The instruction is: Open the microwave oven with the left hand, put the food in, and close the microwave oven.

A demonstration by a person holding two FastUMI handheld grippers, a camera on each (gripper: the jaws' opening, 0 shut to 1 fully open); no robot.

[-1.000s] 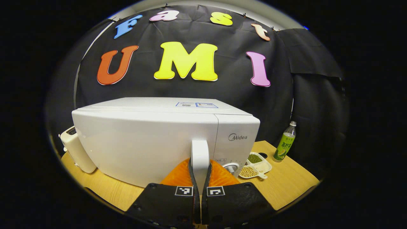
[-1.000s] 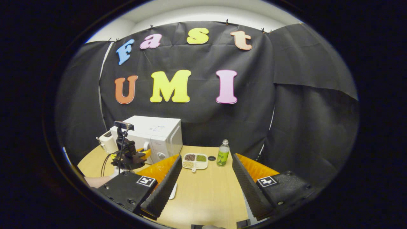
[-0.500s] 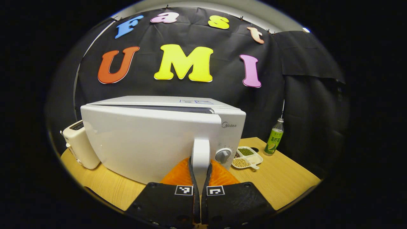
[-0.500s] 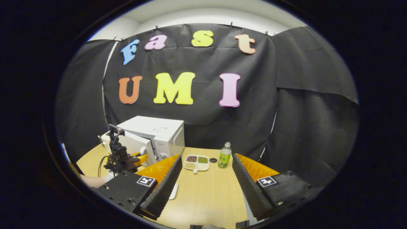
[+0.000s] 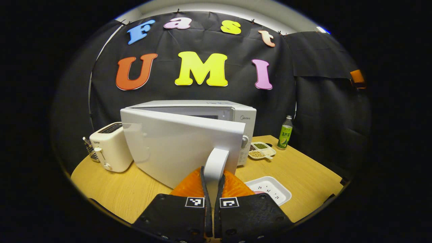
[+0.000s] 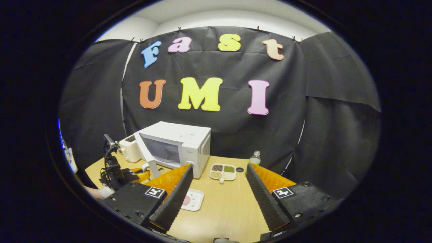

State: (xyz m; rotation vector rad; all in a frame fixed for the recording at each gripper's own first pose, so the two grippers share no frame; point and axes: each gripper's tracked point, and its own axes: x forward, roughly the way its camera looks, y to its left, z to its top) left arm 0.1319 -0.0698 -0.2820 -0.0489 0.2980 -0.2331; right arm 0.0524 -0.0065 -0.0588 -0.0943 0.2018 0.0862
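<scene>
Microwave (image 5: 236, 116) sits on the wooden table (image 5: 303, 172), toward its back edge near the black cloth wall; all positions below are taken from it. Its door (image 5: 179, 141) is swung partly open, hinged at the microwave's left side, cavity visible behind it in the right gripper view (image 6: 162, 150). Left gripper (image 5: 212, 189) is clamped on the door's white handle (image 5: 216, 162), both fingers pressed flat against its sides. In the right gripper view the same left gripper (image 6: 141, 173) shows at the door's free edge in front of the microwave, a person's hand (image 6: 101, 192) behind it. Right gripper (image 6: 219, 189) hovers over the table in front of the microwave and to its right, fingers spread wide apart with nothing between them. Food tray (image 6: 192, 199), white with something pink in it, lies flat on the table in front of the microwave, just beside the right gripper's left finger. Toaster (image 5: 109, 146) stands at the microwave's left. Divided dish of beans (image 6: 222, 171) sits just right of the microwave's front corner; green bottle (image 5: 284, 136) stands beyond that dish, farther right.
</scene>
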